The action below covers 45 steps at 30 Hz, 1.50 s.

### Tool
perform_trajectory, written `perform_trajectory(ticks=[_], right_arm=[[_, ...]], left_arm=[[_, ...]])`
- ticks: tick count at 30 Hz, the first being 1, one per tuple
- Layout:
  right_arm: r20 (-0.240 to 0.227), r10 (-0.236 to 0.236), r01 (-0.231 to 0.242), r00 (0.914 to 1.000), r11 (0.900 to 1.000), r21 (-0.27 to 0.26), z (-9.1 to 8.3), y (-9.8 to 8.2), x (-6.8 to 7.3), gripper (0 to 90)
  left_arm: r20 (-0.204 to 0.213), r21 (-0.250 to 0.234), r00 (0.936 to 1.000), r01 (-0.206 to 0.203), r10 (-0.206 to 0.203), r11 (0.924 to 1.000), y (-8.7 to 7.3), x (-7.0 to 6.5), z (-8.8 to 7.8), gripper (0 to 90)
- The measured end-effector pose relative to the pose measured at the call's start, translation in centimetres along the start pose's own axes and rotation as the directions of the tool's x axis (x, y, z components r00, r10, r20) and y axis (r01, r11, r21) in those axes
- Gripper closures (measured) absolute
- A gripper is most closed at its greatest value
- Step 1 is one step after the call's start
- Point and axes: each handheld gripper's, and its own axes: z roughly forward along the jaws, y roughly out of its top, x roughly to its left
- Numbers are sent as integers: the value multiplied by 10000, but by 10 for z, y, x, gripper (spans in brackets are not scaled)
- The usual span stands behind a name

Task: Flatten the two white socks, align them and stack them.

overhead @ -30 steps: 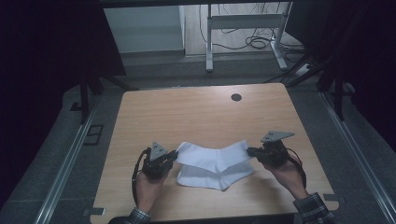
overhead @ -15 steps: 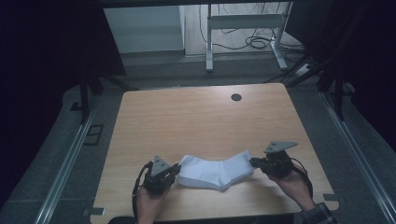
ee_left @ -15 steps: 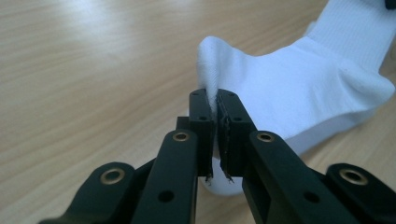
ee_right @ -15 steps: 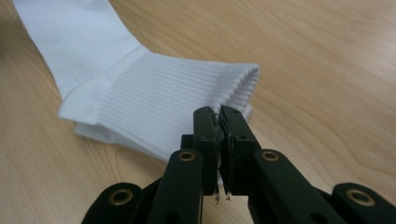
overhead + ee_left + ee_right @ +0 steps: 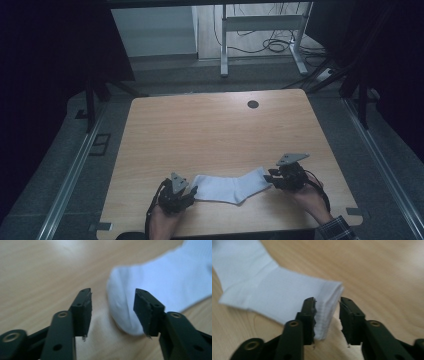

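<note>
High view: a white sock point(image 5: 231, 186) lies flat low on the counter point(image 5: 210, 130), lower centre of the frame. At its left end the left gripper point(image 5: 192, 192) has just spread its jaws, the toe lying loose between them. At its right end the right gripper point(image 5: 268, 178) has also just spread; the cuff sits in the gap, unpinched.

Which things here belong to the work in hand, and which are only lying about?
Part of the work:
- white sock, laid flat on the table
- left hand-held gripper, at the toe end
- right hand-held gripper, at the cuff end

Lying about:
- dark round disc at the table's far edge
- white frame and cables on the floor
</note>
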Motion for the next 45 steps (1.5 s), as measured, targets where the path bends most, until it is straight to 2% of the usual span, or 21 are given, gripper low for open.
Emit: perform_trajectory(ticks=[2,4,6,10,12,15,19,22,25,30,35,40,45], right_arm=[[106,152,-149,9998,9995,-284,-4,3,-2,615],[161,232,-227,9996,9993,-297,-2,5,-4,607],[175,231,-229,9996,9996,-145,4,6,-3,604],[81,109,-111,9999,9995,307,18,5,-1,587],[64,22,-25,10000,9985,542,22,3,-1,585],[-213,326,-314,9992,9981,521,24,2,-2,647],[-593,820,-785,9949,9951,595,24,1,-4,768],[-443,713,-683,9965,9955,656,23,3,-1,798],[-311,466,-449,9984,9976,532,19,6,2,802],[-288,529,-533,9982,9985,-120,4,20,-2,800],[-46,710,-712,9975,9960,-538,-1,38,-13,798],[361,997,-975,9944,9935,-583,14,50,-28,795],[488,1397,-1375,9890,9894,-467,36,47,-43,792]], left_arm=[[57,-169,9998,192,-191,9997,4,5,1,458],[-31,-73,9998,202,-202,9998,6,8,8,457],[155,230,9993,347,-350,9991,7,11,18,459],[251,817,9995,175,-196,9965,4,9,28,465],[338,904,9992,168,-199,9958,3,9,30,507],[769,884,9961,366,-435,9954,2,12,31,587],[1467,857,9852,769,-889,9933,1,14,33,760],[1676,973,9795,964,-1117,9906,3,17,33,809],[1745,815,9786,956,-1086,9921,10,21,28,816],[1668,312,9815,903,-943,9954,32,33,22,816],[1424,-65,9869,781,-764,9969,57,45,30,812],[1021,-119,9926,670,-655,9977,75,54,50,809],[483,286,9979,422,-436,9987,76,57,75,806]])
